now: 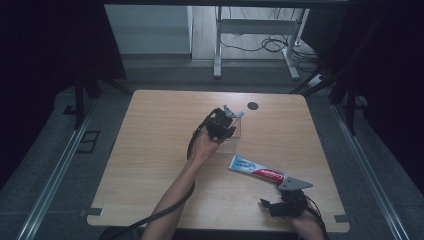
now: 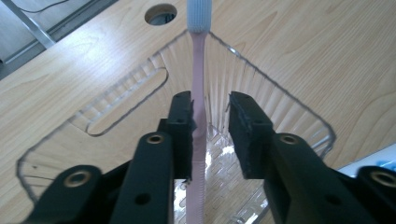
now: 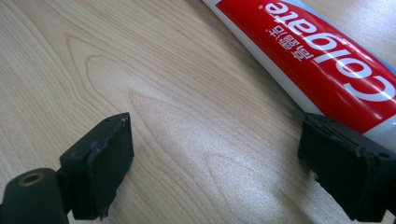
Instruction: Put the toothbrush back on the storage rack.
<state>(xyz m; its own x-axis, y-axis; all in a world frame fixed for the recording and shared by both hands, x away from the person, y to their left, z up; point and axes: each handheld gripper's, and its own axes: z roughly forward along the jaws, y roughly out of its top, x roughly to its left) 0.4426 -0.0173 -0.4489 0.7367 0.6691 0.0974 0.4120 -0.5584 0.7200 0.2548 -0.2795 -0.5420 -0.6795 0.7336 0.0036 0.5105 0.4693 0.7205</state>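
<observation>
Your left tool [image 2: 210,135] hangs over the clear plastic basket [image 2: 299,112] at mid-desk [image 1: 150,150], jaws parted: the pink toothbrush [image 2: 200,70] leans on the left pad, clear of the right, its head against the far rim. The drop-off looks done. Lift straight out. Your right tool [image 3: 215,172], wide open and empty, sits beside the Colgate toothpaste tube [image 3: 322,56], likely next.

A table [image 1: 150,150] holds a clear basket [image 1: 235,135] near its middle, toward the far edge. A toothbrush [image 2: 200,116] stands inside the basket, between the left gripper's [image 2: 210,135] jaws. A toothpaste tube [image 1: 257,170] lies just right of and nearer than the basket. The right gripper [image 1: 272,204] sits near the front edge, beside the tube.
</observation>
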